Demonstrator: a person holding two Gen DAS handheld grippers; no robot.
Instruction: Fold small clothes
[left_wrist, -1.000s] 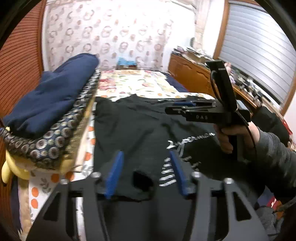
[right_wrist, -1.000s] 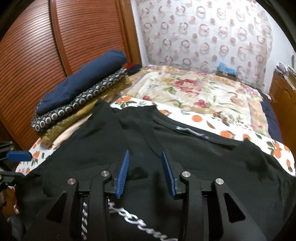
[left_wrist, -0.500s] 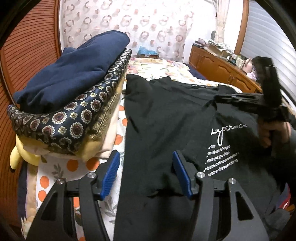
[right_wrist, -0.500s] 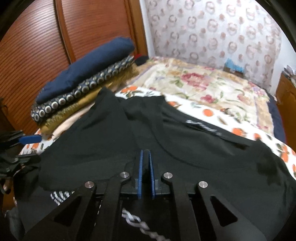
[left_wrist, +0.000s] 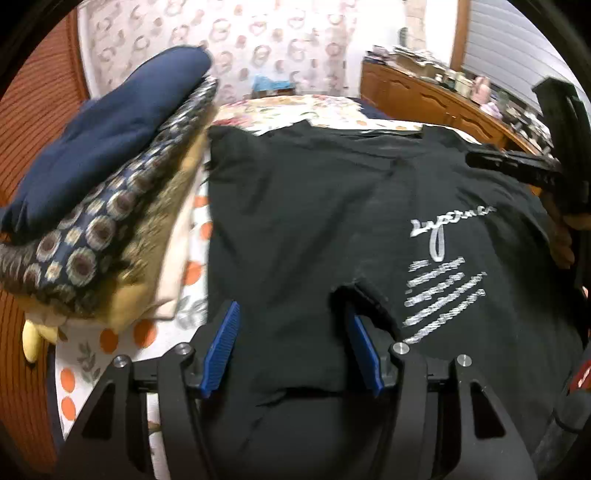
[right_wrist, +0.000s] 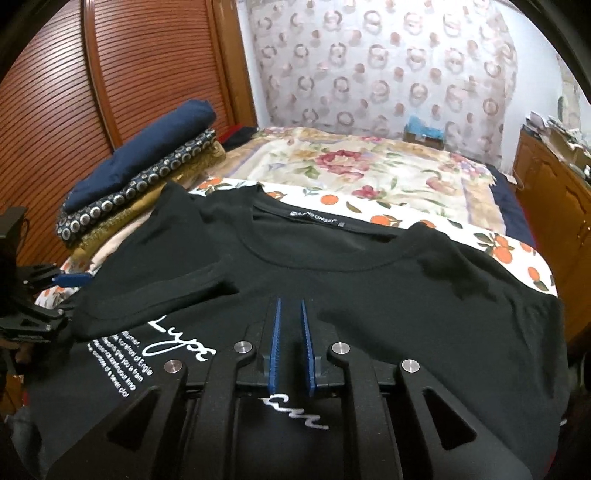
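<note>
A black T-shirt (left_wrist: 314, 206) with white lettering lies spread front-up on the bed; it also shows in the right wrist view (right_wrist: 369, 288), its left sleeve folded in over the chest. My left gripper (left_wrist: 291, 325) is open, its blue pads on either side of the shirt's left edge. My right gripper (right_wrist: 290, 325) hovers low over the chest, its pads a narrow gap apart with nothing between them. The right gripper also shows at the right edge of the left wrist view (left_wrist: 517, 162).
A stack of folded clothes (left_wrist: 103, 192), a navy one on top, lies left of the shirt (right_wrist: 147, 177). A floral bedspread (right_wrist: 369, 173) covers the bed beyond. A wooden dresser (left_wrist: 424, 96) stands right; a slatted wooden door (right_wrist: 147, 66) stands left.
My right gripper's pads, shut half a second ago, have parted slightly. My left gripper has moved in so the shirt's edge lies between its open pads. The left sleeve now lies folded over the chest.
</note>
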